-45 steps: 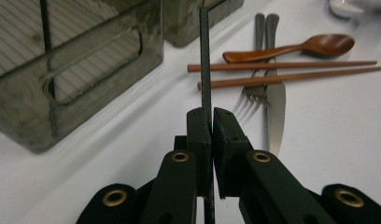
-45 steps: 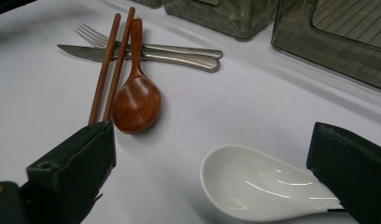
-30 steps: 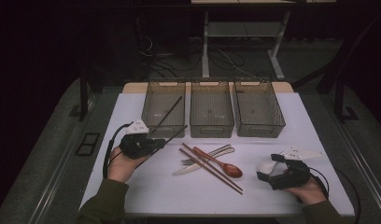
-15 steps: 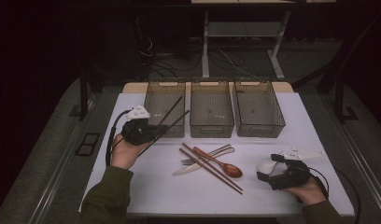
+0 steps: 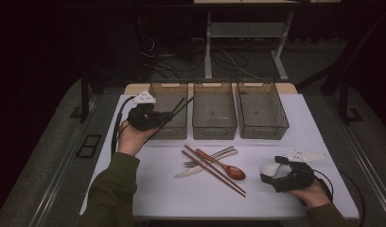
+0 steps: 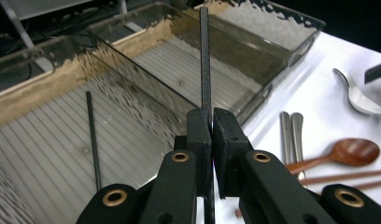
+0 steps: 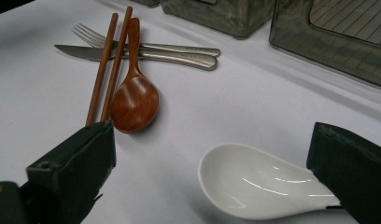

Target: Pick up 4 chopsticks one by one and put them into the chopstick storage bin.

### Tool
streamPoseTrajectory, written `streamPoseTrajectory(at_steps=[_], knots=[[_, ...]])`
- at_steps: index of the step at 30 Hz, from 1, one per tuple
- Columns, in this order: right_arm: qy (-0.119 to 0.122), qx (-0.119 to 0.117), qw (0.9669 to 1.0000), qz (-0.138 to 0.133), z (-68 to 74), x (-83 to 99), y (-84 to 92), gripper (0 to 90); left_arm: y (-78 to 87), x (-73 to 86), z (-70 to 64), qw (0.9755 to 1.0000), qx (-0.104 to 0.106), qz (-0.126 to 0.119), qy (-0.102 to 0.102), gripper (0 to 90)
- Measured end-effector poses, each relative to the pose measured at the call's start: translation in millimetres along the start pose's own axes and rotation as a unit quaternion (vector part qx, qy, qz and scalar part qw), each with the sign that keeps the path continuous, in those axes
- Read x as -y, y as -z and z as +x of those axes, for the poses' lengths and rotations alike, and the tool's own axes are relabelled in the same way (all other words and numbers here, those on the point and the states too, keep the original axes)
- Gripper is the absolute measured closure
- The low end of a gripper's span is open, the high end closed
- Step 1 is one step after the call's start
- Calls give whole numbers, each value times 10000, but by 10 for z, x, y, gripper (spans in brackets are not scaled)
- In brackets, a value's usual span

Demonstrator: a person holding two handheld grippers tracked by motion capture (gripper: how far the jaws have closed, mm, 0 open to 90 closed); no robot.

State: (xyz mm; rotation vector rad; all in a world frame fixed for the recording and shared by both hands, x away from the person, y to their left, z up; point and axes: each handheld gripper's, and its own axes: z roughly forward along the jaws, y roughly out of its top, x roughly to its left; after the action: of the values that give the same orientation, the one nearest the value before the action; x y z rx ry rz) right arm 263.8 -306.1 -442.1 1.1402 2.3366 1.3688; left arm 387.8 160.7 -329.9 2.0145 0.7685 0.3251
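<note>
Left gripper view: a black chopstick (image 6: 205, 60), clamped in the left gripper (image 6: 212, 135) and pointing to twelve o'clock over the left bin (image 6: 48, 95), is best lowered flat beside its mate (image 6: 92, 135) before being freed.

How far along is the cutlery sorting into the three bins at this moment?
Done: one black chopstick lies in the left bin. In hand: the left gripper is shut on a second black chopstick over it. Left: wooden chopsticks, wooden spoon, fork, knife, white spoon.
</note>
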Motion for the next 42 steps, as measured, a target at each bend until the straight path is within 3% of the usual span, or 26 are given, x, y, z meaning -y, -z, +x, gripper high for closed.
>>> streamPoseTrajectory(at_steps=[24, 33, 37, 42], knots=[[-6, 5, 10000, -32, 5, 1, 15, 13, -310, -439, 426, 9983, -388, -436, 34, 852], [-10, -9, 10000, -42, 4, 1, 18, 13, -498, -358, 601, 9965, -692, -461, 58, 852], [-15, -11, 10000, -45, 4, 1, 19, 14, -564, -308, 694, 9960, -731, -483, 146, 851], [-27, -10, 10000, -38, 3, 1, 21, 13, -652, -216, 797, 9957, -815, -333, 277, 851]])
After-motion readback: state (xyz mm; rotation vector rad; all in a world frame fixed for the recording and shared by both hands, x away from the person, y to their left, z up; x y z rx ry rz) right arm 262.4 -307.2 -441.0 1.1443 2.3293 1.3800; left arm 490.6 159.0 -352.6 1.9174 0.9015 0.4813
